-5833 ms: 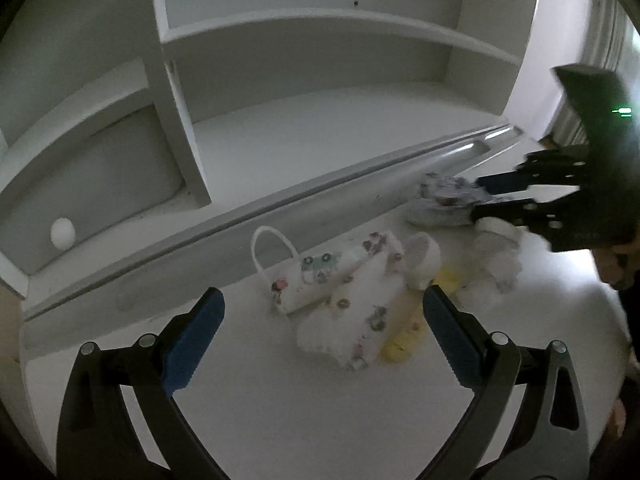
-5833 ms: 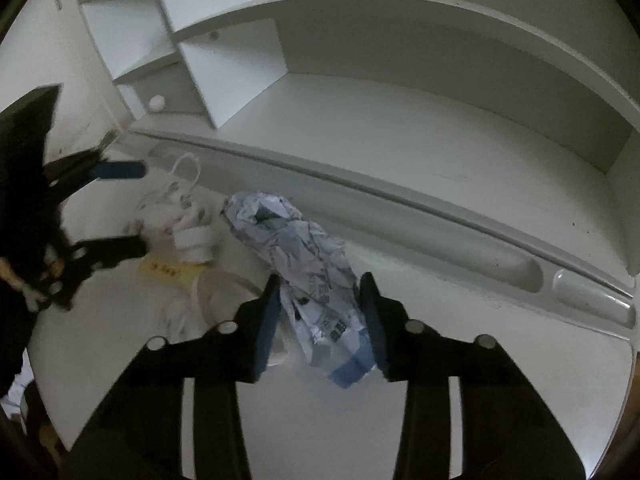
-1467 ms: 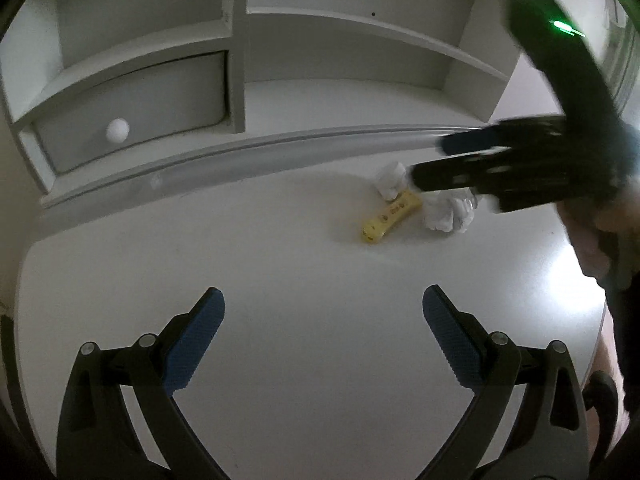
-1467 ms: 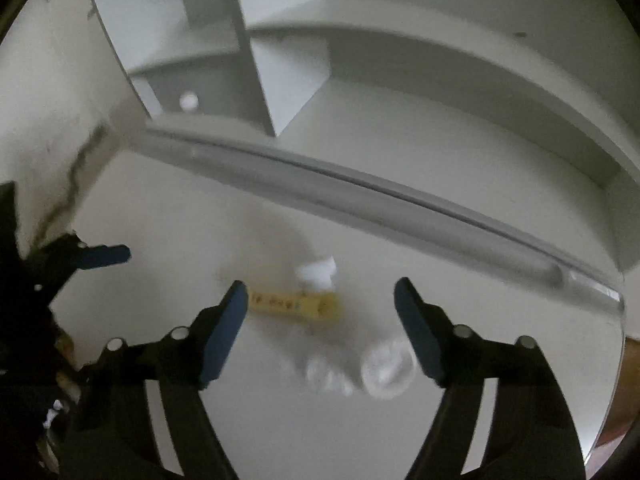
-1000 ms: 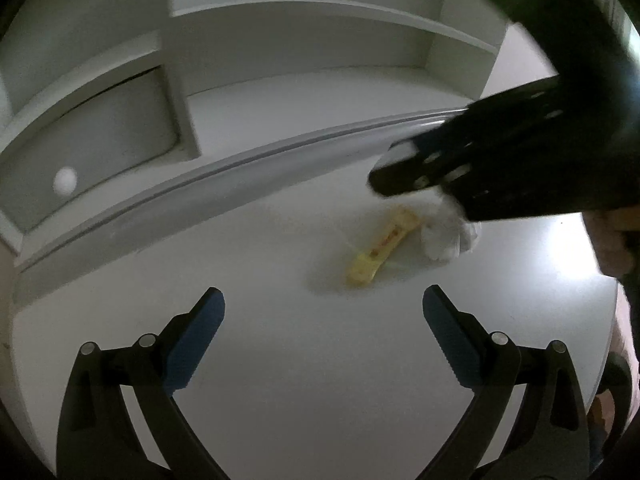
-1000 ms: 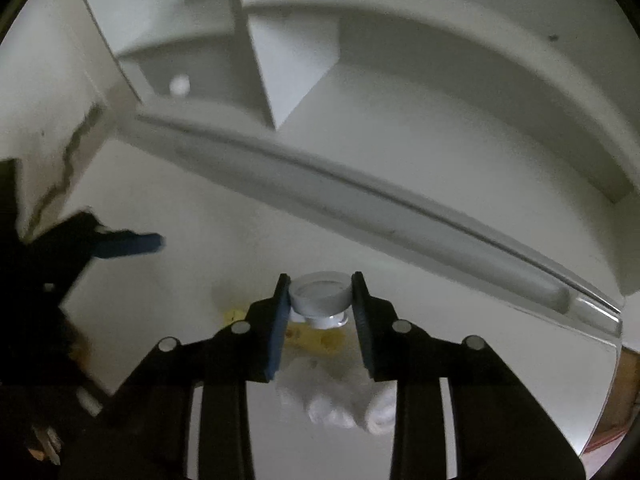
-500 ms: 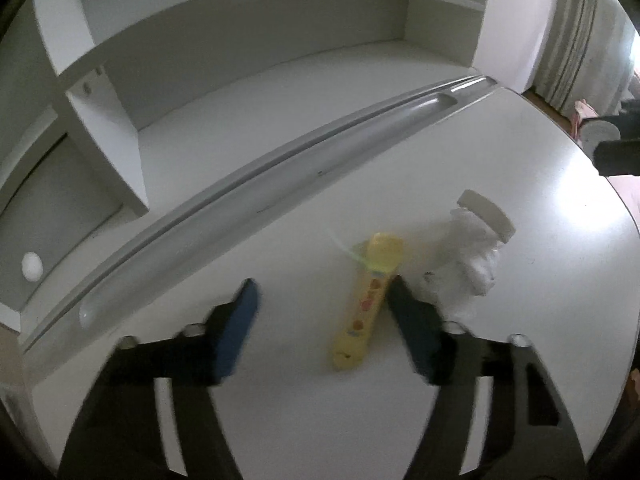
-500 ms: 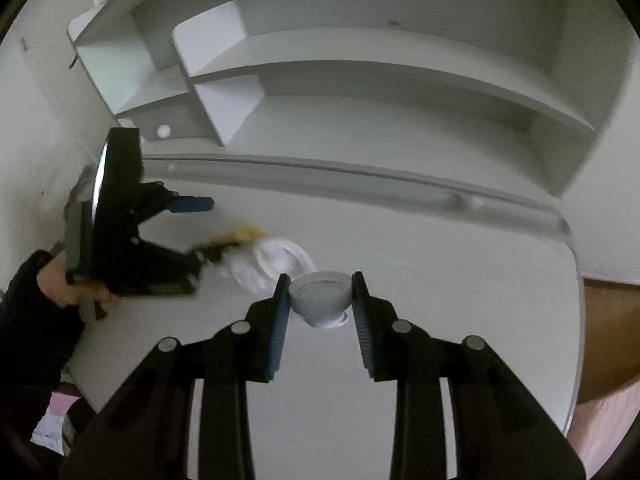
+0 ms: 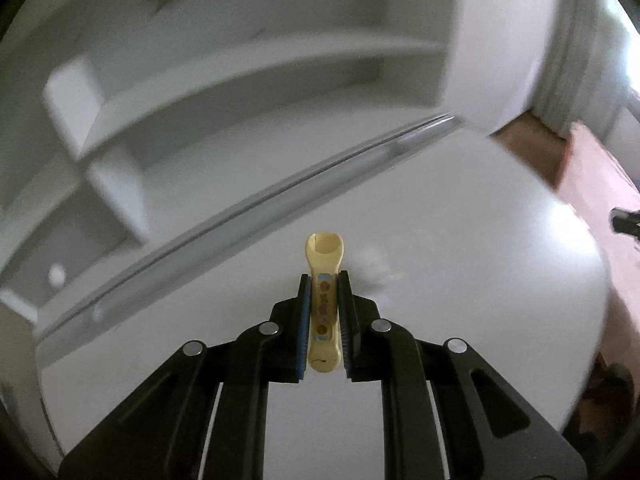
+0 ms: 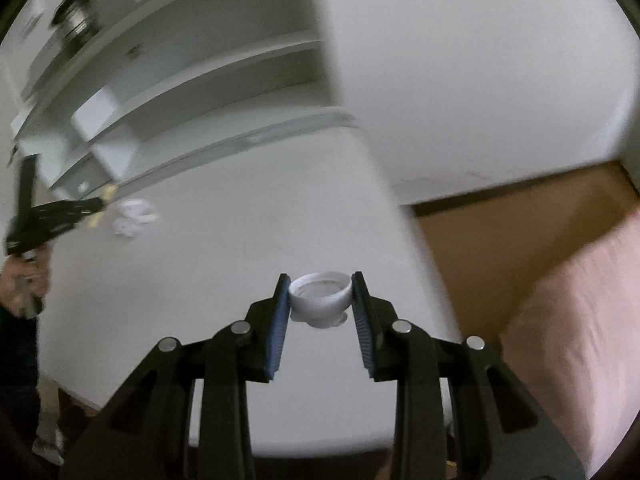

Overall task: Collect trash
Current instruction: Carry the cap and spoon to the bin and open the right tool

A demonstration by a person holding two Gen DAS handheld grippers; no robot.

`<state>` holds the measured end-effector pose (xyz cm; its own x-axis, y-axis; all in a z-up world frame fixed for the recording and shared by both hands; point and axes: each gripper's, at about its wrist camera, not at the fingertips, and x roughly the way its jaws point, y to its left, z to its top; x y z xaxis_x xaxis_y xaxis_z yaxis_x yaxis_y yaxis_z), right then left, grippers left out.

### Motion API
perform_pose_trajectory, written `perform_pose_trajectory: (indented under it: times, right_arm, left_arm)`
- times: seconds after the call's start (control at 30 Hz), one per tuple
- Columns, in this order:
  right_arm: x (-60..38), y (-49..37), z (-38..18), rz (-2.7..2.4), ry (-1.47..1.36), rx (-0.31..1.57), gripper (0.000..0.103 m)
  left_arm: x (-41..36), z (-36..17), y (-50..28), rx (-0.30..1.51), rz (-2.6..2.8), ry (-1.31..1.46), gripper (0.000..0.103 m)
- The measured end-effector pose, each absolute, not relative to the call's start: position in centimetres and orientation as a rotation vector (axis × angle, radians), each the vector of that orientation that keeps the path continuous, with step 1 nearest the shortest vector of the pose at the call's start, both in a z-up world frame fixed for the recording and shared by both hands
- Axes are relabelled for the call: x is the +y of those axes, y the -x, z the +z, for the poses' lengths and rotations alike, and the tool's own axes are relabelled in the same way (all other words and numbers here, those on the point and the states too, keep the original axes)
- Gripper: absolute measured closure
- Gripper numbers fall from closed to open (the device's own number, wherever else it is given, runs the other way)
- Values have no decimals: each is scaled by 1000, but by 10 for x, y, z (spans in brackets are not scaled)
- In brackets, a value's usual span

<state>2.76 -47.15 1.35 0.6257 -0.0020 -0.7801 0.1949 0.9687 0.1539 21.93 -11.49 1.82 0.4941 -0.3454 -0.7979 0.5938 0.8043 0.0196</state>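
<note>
My left gripper (image 9: 323,280) is shut on a yellow wrapper (image 9: 323,276), a long flat packet held lengthwise above the white desk (image 9: 460,280). My right gripper (image 10: 320,280) is shut on a small white cup (image 10: 320,295) and holds it above the desk near its right edge. In the right wrist view the left gripper (image 10: 96,202) is at the far left with the yellow wrapper's tip (image 10: 107,191) showing. A crumpled white tissue (image 10: 134,217) lies on the desk beside it. The tissue is only a faint blur in the left wrist view.
White shelves and a small drawer with a round knob (image 9: 57,274) stand behind the desk. A long groove (image 9: 280,204) runs along the desk's back. Brown floor (image 10: 500,232) and pink fabric (image 10: 580,320) lie past the desk's right edge.
My left gripper has closed on the yellow wrapper and lifted it. My right gripper has carried the white cup to the right, toward the desk's edge.
</note>
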Motion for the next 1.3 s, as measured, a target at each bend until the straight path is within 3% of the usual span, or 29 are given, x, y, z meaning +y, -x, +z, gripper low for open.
perform_pose_trajectory:
  times: [0.2, 0.33, 0.7, 1.0, 1.3]
  right_arm:
    - [-556, 67, -18, -408, -367, 859, 72]
    - [-600, 126, -50, -590, -471, 849, 72]
    - [-669, 228, -141, -863, -695, 906, 72]
    - [-692, 241, -174, -891, -770, 945, 72]
    - [-693, 234, -180, -864, -763, 948, 72]
  left_arm:
    - [-256, 45, -136, 801, -914, -401, 91]
    - [-352, 34, -70, 781, -1152, -461, 91]
    - [-572, -89, 76, 877, -1540, -711, 91]
    - [-634, -153, 92, 965, -1580, -799, 91]
    - [-640, -160, 91, 1029, -1548, -782, 91]
